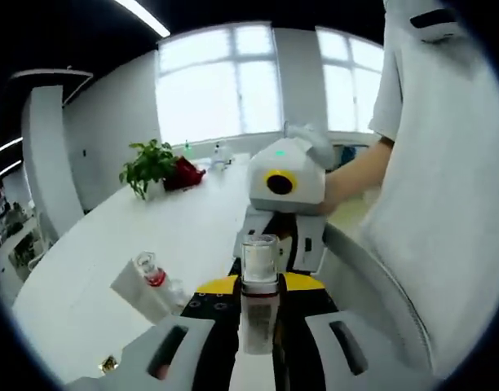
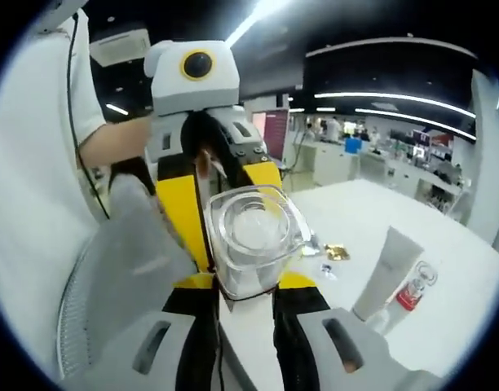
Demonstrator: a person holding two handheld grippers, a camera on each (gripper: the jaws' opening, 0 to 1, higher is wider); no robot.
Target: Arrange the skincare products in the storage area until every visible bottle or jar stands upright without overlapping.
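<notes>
A clear bottle point(image 1: 258, 303) with a thick see-through cap lies along my left gripper point(image 1: 259, 287), whose jaws are shut on its body. My right gripper point(image 1: 284, 238) faces it from straight ahead, right at the cap end. In the right gripper view that clear cap point(image 2: 251, 241) fills the middle, with my right gripper point(image 2: 249, 285) shut on it and the left gripper point(image 2: 202, 138) just behind. A white tube point(image 2: 386, 273) and a small red-banded bottle point(image 2: 414, 287) lean together on the white table; they are the tube point(image 1: 139, 292) and small bottle point(image 1: 152, 270) at the left.
A long white table point(image 1: 184, 228) carries a green potted plant point(image 1: 150, 167) with red wrapping at its far end. A small gold item point(image 2: 337, 252) lies on the table. A person in a white shirt point(image 1: 445, 204) stands close on the right, by a grey chair back point(image 2: 111, 277).
</notes>
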